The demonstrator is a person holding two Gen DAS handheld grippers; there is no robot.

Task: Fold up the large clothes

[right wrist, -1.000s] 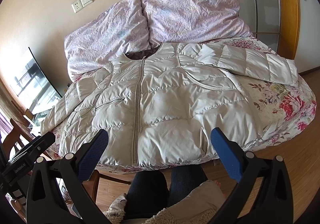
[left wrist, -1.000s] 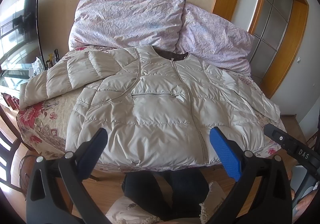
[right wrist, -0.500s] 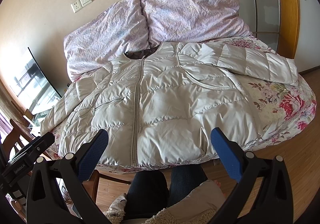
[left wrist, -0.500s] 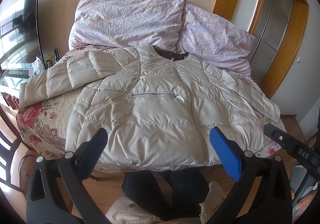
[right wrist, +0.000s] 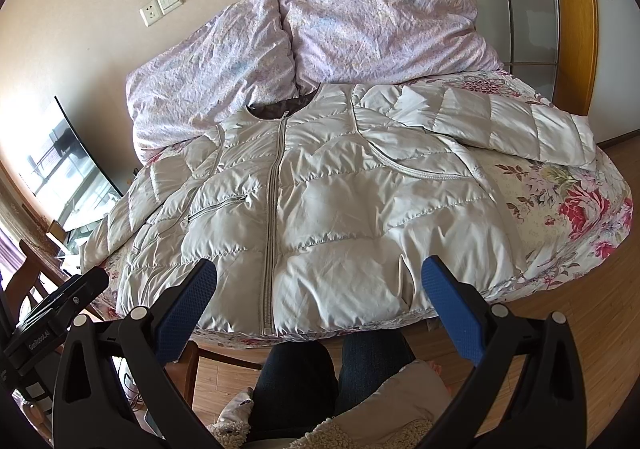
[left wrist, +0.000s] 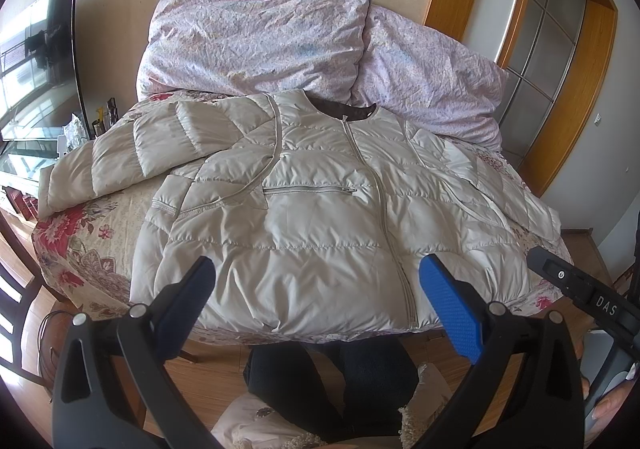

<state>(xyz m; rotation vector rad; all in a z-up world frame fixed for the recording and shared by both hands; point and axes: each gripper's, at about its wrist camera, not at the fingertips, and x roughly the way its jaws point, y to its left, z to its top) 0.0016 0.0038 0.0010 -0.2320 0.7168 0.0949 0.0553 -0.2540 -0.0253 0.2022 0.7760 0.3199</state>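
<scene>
A large beige quilted down jacket (left wrist: 320, 217) lies flat, front up and zipped, on a floral-covered surface, with both sleeves spread out to the sides. It also shows in the right wrist view (right wrist: 340, 209). My left gripper (left wrist: 316, 289) is open and empty, held above the jacket's lower hem, left of the zipper. My right gripper (right wrist: 318, 293) is open and empty, held above the hem just right of the zipper. Neither touches the jacket.
Two lilac pillows (left wrist: 260, 37) (right wrist: 380, 29) lean against the wall behind the jacket. The floral cover (right wrist: 580, 209) shows bare at the right and at the left (left wrist: 80, 233). A TV (left wrist: 36, 61) stands at the left. The person's legs (left wrist: 332, 377) are below the hem.
</scene>
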